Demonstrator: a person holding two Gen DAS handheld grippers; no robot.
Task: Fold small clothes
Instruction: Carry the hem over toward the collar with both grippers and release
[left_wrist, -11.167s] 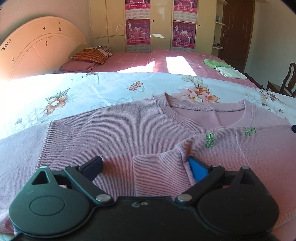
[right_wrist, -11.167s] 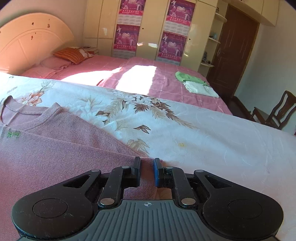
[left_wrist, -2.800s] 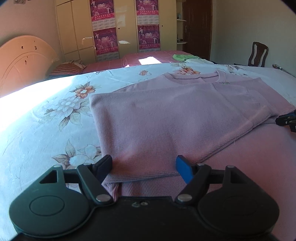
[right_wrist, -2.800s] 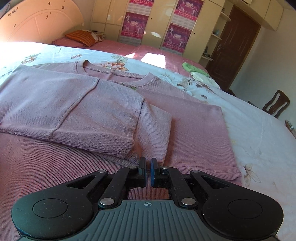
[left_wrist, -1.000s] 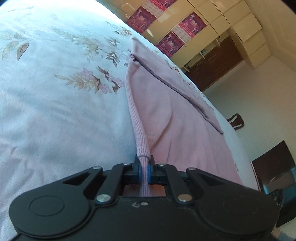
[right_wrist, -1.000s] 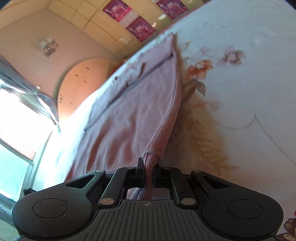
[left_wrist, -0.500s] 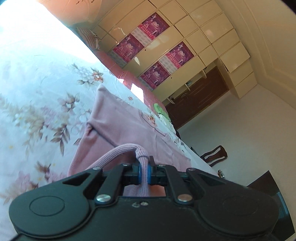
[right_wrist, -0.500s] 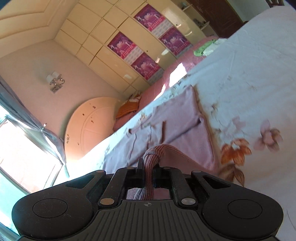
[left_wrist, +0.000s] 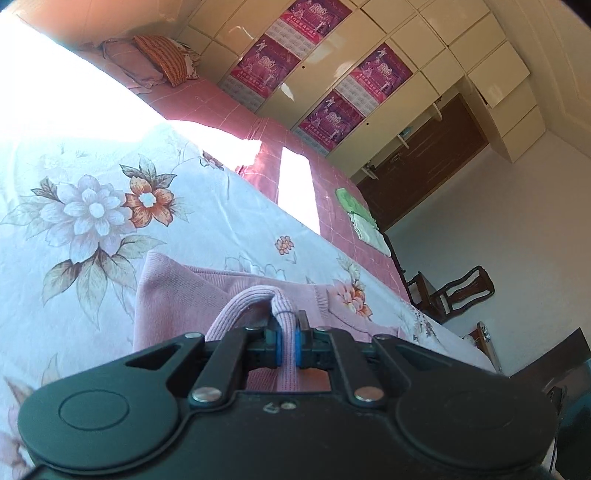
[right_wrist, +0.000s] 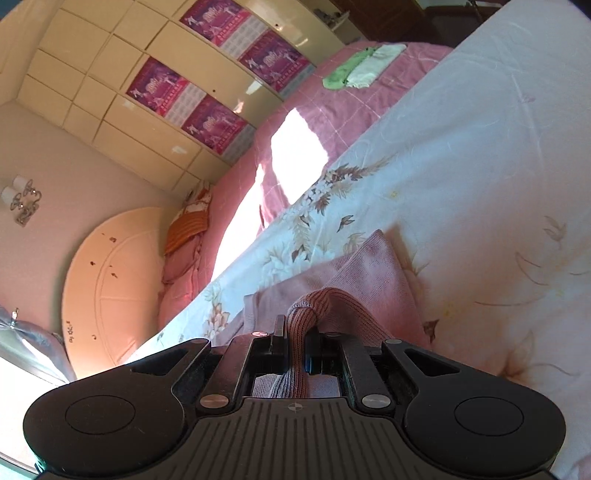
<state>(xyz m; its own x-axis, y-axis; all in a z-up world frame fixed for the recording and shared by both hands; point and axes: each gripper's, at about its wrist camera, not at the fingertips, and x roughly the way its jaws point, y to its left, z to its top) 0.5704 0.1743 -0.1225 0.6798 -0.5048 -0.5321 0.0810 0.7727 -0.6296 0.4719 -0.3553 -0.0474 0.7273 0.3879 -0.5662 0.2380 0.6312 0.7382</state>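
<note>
The left gripper (left_wrist: 287, 341) has a matte black plastic body. Two rounded lobes flank the centre, each with a shallow circular recess. Angled black link arms run from each lobe to the fingers, each fixed by a silver rivet. Triangular cut-outs sit at the outer ends of the arms. The finger pads (left_wrist: 277, 345) are blue. A small embossed mark sits on the centre of the housing.

The right gripper (right_wrist: 295, 345) has the same black lobes, link arms and silver rivets. Its centre plate is ribbed lengthwise and carries a small crosshair mark. One blue pad edge shows on its fingers (right_wrist: 277, 341).
</note>
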